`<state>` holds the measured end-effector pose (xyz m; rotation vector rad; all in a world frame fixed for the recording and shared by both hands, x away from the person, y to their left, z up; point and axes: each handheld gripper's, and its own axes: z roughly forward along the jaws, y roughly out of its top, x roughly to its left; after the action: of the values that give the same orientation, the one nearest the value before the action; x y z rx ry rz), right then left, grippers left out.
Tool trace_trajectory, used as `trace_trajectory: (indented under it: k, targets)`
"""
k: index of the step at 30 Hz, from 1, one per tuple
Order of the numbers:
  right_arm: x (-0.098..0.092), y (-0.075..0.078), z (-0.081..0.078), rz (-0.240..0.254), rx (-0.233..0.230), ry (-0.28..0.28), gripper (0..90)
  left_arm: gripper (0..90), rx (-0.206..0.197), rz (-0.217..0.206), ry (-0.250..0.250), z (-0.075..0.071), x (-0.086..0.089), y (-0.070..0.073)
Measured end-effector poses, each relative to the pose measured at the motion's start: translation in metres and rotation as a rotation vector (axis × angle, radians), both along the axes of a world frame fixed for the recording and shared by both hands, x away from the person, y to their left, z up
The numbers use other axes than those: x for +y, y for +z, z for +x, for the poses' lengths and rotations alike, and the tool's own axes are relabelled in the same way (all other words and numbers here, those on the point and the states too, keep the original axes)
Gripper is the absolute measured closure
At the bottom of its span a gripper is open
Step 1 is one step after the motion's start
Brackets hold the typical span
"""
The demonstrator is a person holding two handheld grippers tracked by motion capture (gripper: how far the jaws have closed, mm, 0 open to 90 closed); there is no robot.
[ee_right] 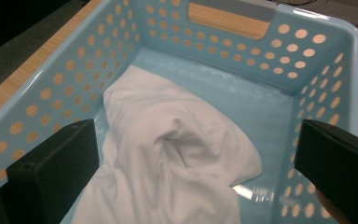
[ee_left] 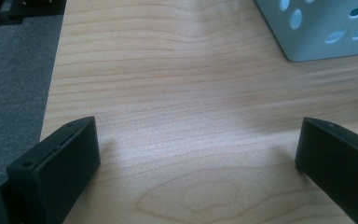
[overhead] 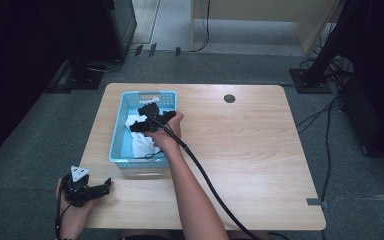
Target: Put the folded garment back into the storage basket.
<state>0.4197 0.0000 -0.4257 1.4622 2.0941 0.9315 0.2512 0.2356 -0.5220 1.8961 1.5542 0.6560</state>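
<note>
The right gripper [overhead: 147, 119] hangs over the blue basket [overhead: 116, 145], jaws wide and empty, the white cloth [ee_right: 168, 172] lying crumpled just below them. The left gripper [overhead: 87, 189], also wide and empty, rests at the wooden table's [overhead: 250, 150] near corner, grey carpet [overhead: 25, 150] around.

The high view looks forward and down from above the person's side, taking in the whole wooden table [overhead: 240, 150], the blue basket [overhead: 116, 145] on its left part and the floor around it. The left gripper view sits low and close over the tabletop [ee_left: 177, 93] near its left edge, sharing a corner of the basket [ee_left: 317, 32] with the high view. The right gripper view looks down from close above into the basket [ee_right: 307, 42] at the white cloth [ee_right: 168, 158].
</note>
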Motion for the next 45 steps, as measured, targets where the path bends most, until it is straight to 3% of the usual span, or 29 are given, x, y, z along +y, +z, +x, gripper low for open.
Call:
trace_trajectory:
  k: [16, 45]
  targets:
    - [-0.049, 0.008, -0.002, 0.009, -0.021, -0.074, 0.0, 0.0, 0.0, -0.001, 0.001, 0.0, 0.0, 0.0]
    - [-0.104, -0.009, -0.004, 0.023, 0.004, -0.169, 0.0, 0.0, 0.0, -0.001, 0.001, 0.0, 0.0, 0.0]
